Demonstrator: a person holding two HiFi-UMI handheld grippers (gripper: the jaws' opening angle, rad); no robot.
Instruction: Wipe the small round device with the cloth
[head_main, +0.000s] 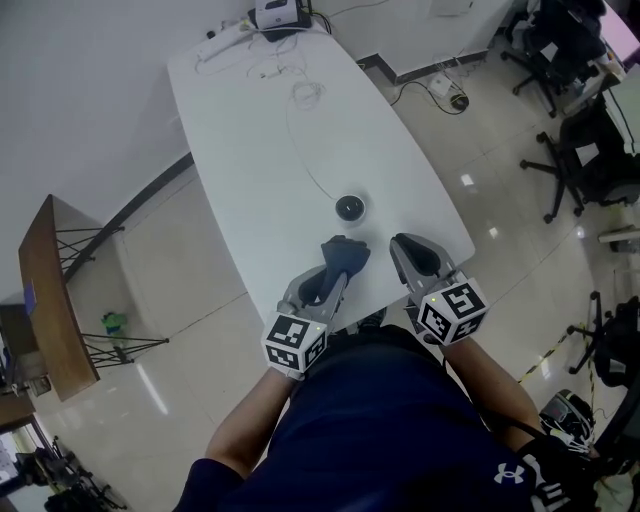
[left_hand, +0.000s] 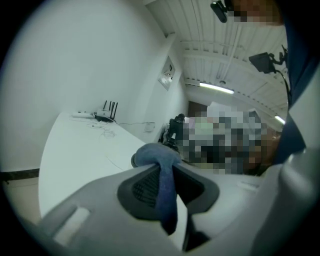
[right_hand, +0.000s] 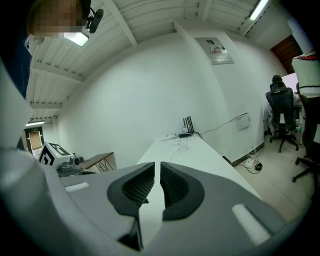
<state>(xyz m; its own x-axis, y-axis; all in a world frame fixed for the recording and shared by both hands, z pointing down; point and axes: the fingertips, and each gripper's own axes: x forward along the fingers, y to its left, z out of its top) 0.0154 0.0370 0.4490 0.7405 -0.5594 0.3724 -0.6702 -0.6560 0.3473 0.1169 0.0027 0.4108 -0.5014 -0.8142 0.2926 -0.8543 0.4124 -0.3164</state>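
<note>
From the head view, a long white table (head_main: 260, 150) is seen stretching away from a person in a dark shirt, with the small round device (head_main: 349, 208) standing on its near end, just ahead of both tools. The left gripper (head_main: 337, 262) is held above the table's near edge, closed on a dark blue cloth (head_main: 347, 255), which is bunched above the jaws a short way in front of the device but apart from it. The right gripper (head_main: 404, 246) is held just beside it, on the device's other side. A thin cable (head_main: 300, 150) is traced from the device up the tabletop to a tangle of cords and a router (head_main: 280, 14) at the far end. A wooden side table (head_main: 50, 290) is set on the tiled floor at the left, and office chairs (head_main: 570, 160) are grouped at the right. In the left gripper view, the cloth is shown pinched between the two dark pads, its folded top rising above them and blocking part of the table behind; the antennas of the router are made out at the far end. In the right gripper view, the jaws are seen drawn together with nothing between them, the table running on beyond them.
</note>
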